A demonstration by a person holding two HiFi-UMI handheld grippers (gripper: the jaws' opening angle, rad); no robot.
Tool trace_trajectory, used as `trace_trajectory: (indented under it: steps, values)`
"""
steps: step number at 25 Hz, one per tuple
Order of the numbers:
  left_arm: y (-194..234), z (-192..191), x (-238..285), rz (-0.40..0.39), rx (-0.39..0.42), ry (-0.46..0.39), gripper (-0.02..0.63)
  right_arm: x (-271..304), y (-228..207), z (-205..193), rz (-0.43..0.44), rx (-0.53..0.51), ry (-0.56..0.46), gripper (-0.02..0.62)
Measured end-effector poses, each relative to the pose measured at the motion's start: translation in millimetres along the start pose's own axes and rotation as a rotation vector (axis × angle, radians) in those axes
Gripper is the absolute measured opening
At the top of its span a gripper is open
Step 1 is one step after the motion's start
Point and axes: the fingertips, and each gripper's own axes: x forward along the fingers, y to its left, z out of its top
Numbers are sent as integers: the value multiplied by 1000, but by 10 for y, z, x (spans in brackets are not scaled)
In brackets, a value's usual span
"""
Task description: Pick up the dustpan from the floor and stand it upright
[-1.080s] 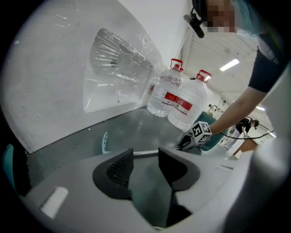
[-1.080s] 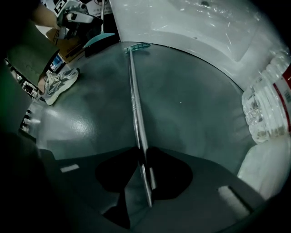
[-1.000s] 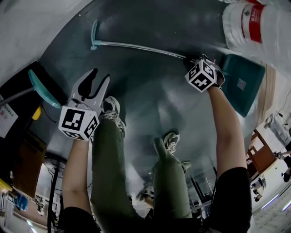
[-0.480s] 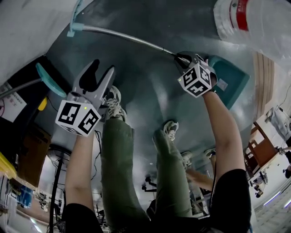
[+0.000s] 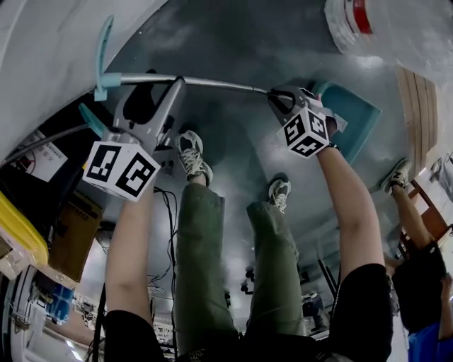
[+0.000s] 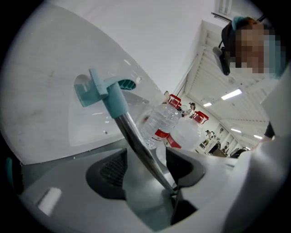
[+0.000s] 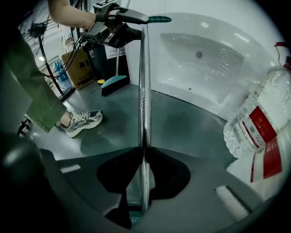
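The dustpan has a teal pan (image 5: pixel 352 117), a long metal handle (image 5: pixel 212 83) and a teal grip (image 5: pixel 103 60). It hangs off the floor, its handle about level in the head view. My right gripper (image 5: pixel 280 95) is shut on the handle next to the pan; in the right gripper view the pole (image 7: pixel 144 104) is pinched between the jaws (image 7: pixel 144 166). My left gripper (image 5: pixel 161 82) straddles the handle near the grip. Its jaws are opening wide, and the pole (image 6: pixel 136 141) runs loose between them (image 6: pixel 145 161).
Large water bottles (image 5: pixel 357 21) (image 7: pixel 259 123) stand beside the pan. A white tub wall (image 7: pixel 204 50) curves behind. A second teal tool (image 7: pixel 113 82) and a cardboard box (image 7: pixel 79 68) are at the left. My shoes (image 5: pixel 191 155) (image 5: pixel 278 192) are below; another person (image 5: pixel 417 247) stands at the right.
Both grippers have risen, and the right one has lifted the dustpan. The left gripper has moved up to the handle near its grip, and its jaws have opened wider.
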Motion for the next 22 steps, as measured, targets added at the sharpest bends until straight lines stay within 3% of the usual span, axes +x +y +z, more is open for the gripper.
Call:
trace_trajectory:
  steps: [9, 11, 13, 17, 22]
  values:
    - [-527, 311, -5, -74, 122, -2, 251, -278, 116, 88, -21, 46, -30, 72]
    - [-746, 400, 4, -111, 173, -8, 187, -362, 113, 97, -31, 64, -36, 74]
    - [-942, 478, -4, -144, 210, -13, 164, -433, 130, 112, -33, 85, -41, 75]
    - [-1153, 556, -66, -188, 214, -10, 146, -553, 184, 178, -31, 133, -46, 74]
    - [-1293, 584, -149, -188, 210, -9, 138, -931, 177, 333, -63, 219, -102, 84]
